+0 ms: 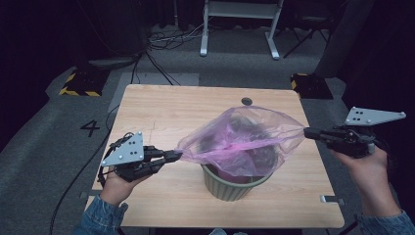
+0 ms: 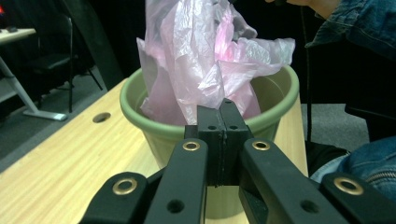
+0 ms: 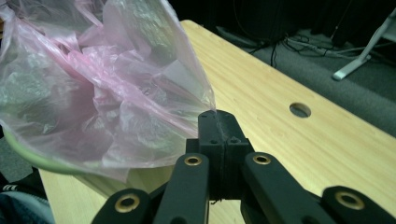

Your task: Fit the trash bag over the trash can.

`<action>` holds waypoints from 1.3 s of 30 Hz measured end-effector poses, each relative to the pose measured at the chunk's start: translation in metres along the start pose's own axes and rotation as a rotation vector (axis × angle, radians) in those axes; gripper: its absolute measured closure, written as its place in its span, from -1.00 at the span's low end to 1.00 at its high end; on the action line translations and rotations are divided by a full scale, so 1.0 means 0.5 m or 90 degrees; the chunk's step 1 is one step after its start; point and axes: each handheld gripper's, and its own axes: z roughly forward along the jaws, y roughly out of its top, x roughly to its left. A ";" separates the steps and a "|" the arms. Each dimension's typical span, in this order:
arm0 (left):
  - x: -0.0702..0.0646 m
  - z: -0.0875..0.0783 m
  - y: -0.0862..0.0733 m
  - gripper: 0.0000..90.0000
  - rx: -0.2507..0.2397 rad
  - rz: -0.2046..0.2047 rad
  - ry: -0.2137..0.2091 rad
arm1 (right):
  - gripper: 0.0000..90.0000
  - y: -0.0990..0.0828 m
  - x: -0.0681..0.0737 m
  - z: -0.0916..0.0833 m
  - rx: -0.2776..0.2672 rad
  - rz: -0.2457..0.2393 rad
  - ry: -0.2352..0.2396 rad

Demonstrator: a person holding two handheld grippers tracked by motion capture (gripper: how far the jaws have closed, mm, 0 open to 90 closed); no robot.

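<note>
Pink plastic bag [image 1: 242, 139] is stretched out sideways over a green bin [image 1: 230, 183], w/ its long axis running roughly left–right across the table [image 1: 161, 107], tilting slightly up toward the right end. Both ends of the bag taper to pinched points; the middle bulges up & back. Lower part of the bag hangs into the bin's mouth.

Left gripper [image 1: 177, 155] is clamped tight on the bag's left tip, jaws pressed together w/ film caught between them. It points right, toward the bin, held low just above the table near the front left. In the left gripper view the bag [image 2: 205, 60] rises crumpled out of the bin [image 2: 154, 126] straight ahead of the closed jaws.

Right gripper [image 1: 308, 132] is likewise pinched shut on the bag's right tip, pointing left, held out past the table's right edge & a bit higher than the left one. In the right gripper view the bag [image 3: 93, 93] fans out from the jaw tips to the left, film pulled taut, w/ the table [image 3: 289, 154] & a round hole [image 3: 300, 109] in it beyond.

Bin stands upright near the front middle of the table.
</note>
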 end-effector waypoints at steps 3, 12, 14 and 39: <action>0.001 -0.010 -0.004 0.99 -0.002 -0.004 -0.002 | 1.00 -0.004 -0.002 -0.006 0.001 0.003 -0.001; -0.005 -0.047 -0.004 0.99 -0.011 0.002 0.010 | 1.00 -0.008 0.009 -0.042 0.011 0.001 -0.005; -0.006 -0.042 -0.003 0.91 -0.013 -0.003 0.024 | 1.00 -0.006 0.016 -0.043 0.015 -0.003 -0.006; 0.010 0.016 0.087 -0.19 0.019 -0.004 -0.001 | 0.06 0.018 0.025 0.012 -0.048 -0.053 -0.009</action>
